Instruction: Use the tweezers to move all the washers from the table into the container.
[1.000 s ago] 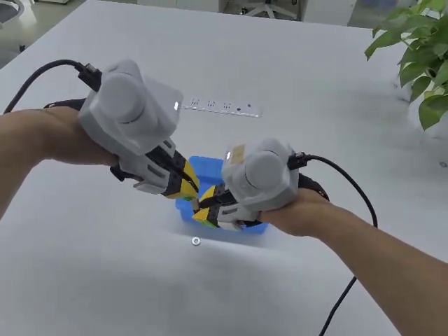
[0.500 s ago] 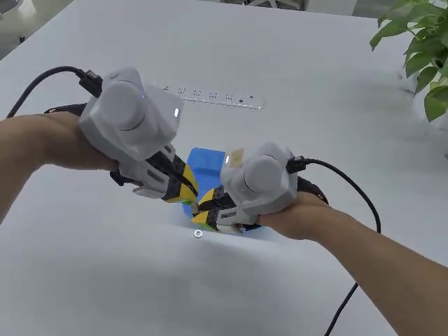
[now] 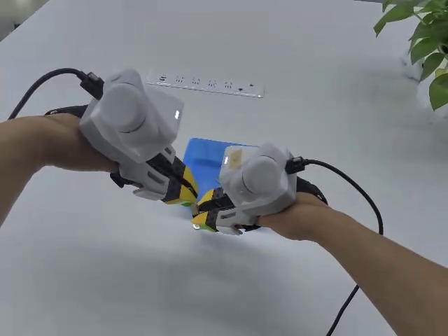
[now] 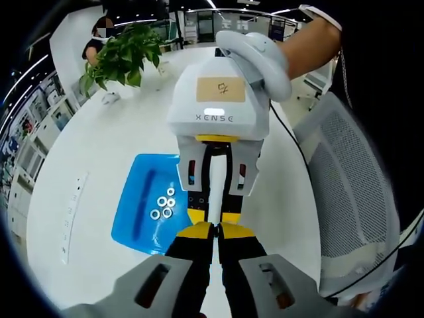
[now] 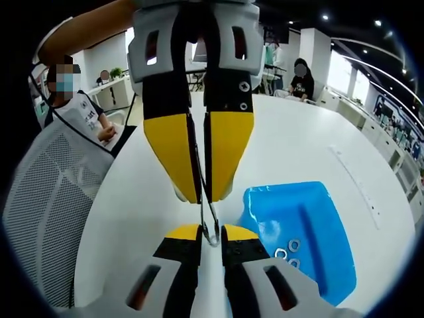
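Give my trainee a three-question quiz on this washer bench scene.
1. True or false: washers lie inside the blue container.
2. Which thing do the left claw and right claw both grip? A. tweezers B. screwdriver C. spoon
3. Fill in: a white ____ lies on the table beyond the container.
Key: 1 true; 2 A; 3 power strip.

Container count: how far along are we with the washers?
Done: about five washers lie in the blue container. In hand: the left gripper holds the tweezers, tips by the right gripper, seemingly pinching one more. Left: dropping it in; I can't tell whether more remain on the table.
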### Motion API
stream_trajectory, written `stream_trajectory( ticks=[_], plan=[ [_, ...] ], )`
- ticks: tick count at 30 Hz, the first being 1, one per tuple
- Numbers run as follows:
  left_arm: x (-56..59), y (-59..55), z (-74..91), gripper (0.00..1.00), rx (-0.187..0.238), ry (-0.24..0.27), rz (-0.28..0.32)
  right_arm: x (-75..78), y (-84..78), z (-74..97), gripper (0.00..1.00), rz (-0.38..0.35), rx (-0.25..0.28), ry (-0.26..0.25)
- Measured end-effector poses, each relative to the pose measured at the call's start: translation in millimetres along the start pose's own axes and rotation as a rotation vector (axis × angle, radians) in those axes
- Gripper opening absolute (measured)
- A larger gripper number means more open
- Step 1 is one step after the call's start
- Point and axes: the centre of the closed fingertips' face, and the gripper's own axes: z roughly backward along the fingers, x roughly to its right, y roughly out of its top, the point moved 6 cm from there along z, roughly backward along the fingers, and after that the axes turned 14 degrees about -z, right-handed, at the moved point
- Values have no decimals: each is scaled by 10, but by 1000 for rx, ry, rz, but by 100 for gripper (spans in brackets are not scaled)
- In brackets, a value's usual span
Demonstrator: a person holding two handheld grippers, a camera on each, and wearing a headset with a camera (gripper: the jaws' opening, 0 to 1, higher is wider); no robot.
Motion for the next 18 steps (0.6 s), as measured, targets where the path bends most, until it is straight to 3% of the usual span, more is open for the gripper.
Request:
stream_trajectory(
  ticks=[18],
  plan=[
    [18,-62,-86,6,2,-11,6,-6,-65,-61,15,-6,-4,8]
  ],
)
